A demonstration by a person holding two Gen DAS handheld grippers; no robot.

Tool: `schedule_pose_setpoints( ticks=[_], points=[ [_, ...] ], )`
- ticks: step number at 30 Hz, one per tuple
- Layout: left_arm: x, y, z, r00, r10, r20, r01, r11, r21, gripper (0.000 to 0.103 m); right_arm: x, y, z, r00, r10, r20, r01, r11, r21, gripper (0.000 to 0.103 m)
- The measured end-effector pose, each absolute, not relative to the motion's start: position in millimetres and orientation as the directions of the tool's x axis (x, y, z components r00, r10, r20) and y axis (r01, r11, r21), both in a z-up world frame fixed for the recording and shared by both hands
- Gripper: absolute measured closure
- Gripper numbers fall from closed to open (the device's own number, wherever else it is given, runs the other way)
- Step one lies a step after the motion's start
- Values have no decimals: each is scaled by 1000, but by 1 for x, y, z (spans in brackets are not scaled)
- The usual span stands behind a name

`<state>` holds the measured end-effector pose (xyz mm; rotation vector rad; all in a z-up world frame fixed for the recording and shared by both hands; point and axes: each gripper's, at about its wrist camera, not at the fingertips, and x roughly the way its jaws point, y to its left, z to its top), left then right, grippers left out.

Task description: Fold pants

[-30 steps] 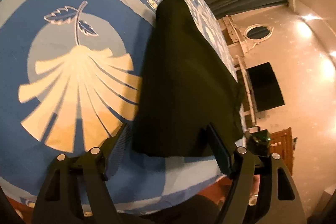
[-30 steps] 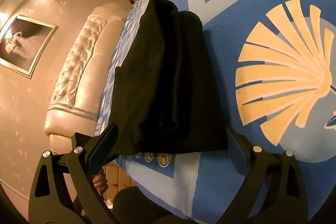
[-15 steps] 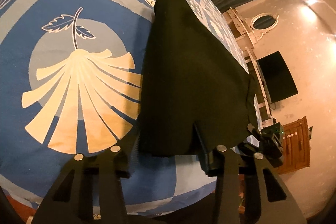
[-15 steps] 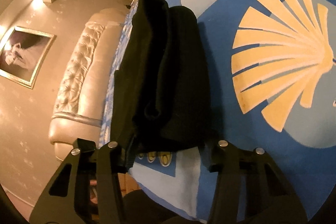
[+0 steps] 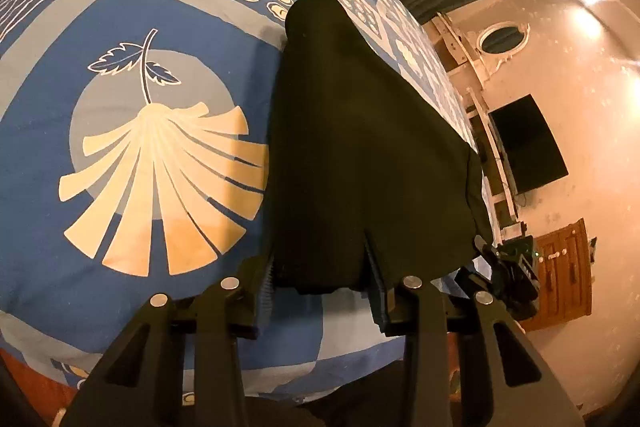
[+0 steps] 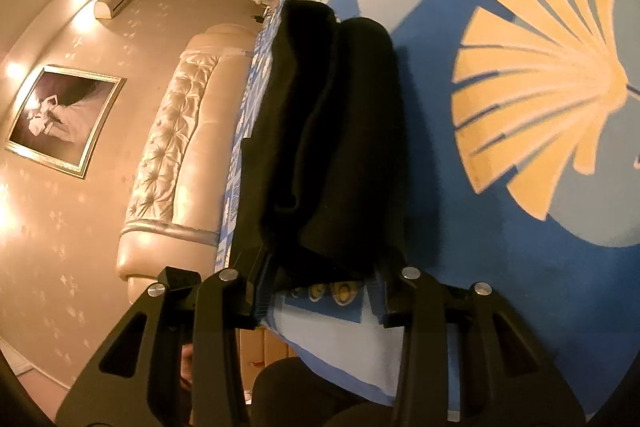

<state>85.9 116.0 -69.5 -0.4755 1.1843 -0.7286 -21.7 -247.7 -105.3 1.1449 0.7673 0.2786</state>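
Observation:
The black pants lie folded lengthwise on the blue patterned bedspread. My left gripper is shut on their near edge and lifts it a little off the bed. In the right wrist view the pants bunch into thick folds, and my right gripper is shut on the near edge there too. The other gripper shows at the pants' right corner in the left wrist view.
The bed's near edge runs just below both grippers. A padded cream headboard stands to the left in the right wrist view. A dark wall screen and a wooden cabinet stand beyond the bed.
Both grippers went from wide open to shut on the pants' near edge. The cloth has bunched and risen slightly between the fingers.

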Motion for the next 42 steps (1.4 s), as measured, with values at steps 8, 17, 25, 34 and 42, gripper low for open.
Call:
schedule_pose_setpoints(
  ticks=[8,17,25,34,42],
  points=[
    [90,113,-70,200,-724,-661,295,687,-664,54,-20,-252,-104,694,572,-437,199,432,880,41],
    [137,133,-49,291,-726,-623,349,687,-637,33,7,-301,-77,721,492,-488,219,506,834,10],
    [219,89,-63,247,-720,-649,377,688,-620,33,87,-322,-94,681,541,-494,205,507,837,10],
    [251,60,-76,229,-710,-666,388,694,-606,31,120,-327,-110,642,569,-514,200,523,829,62],
    [249,53,-79,261,-677,-688,440,718,-540,39,114,-337,-123,658,598,-457,168,474,864,70]
  ],
)
